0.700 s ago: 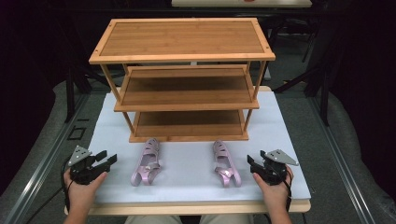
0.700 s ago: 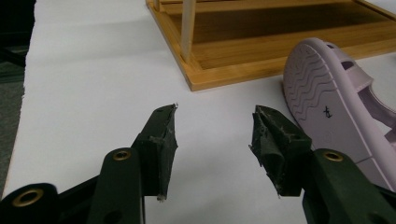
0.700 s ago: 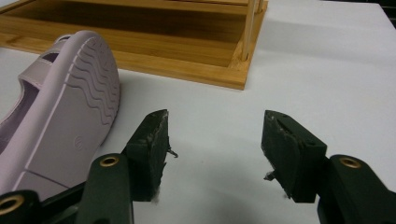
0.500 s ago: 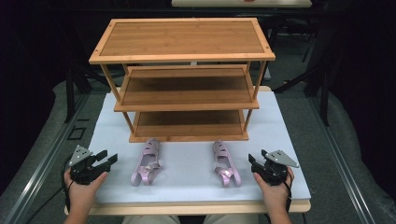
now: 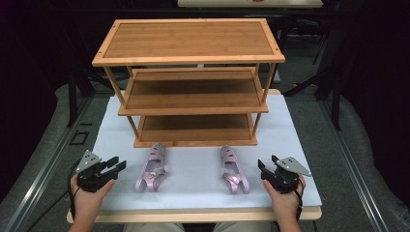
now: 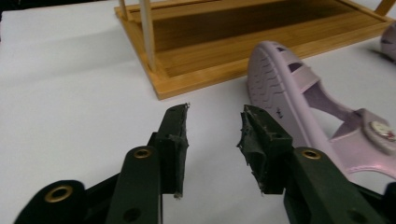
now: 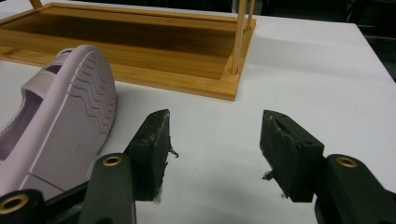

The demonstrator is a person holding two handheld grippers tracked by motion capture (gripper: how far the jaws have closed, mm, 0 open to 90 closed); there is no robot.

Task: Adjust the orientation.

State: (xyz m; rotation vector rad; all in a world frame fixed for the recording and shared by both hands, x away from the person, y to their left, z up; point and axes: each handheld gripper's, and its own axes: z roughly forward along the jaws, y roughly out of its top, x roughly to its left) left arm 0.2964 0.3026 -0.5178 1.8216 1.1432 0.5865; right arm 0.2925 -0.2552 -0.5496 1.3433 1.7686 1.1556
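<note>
A three-tier wooden shoe rack (image 5: 188, 82) stood toward the back of the white table (image 5: 300, 159), and what could be seen of its shelves held nothing. Two pink sandals lay on their sides on the table just in front of its lowest shelf, well apart from each other. The left sandal (image 5: 151, 167) lay near the left gripper (image 5: 117, 165), whose jaws stood parted with nothing between them. The right sandal (image 5: 233, 169) lay near the right gripper (image 5: 267, 163), its jaws spread wide and likewise holding nothing. Both grippers rested low at the table's near edge, each held in one hand.
</note>
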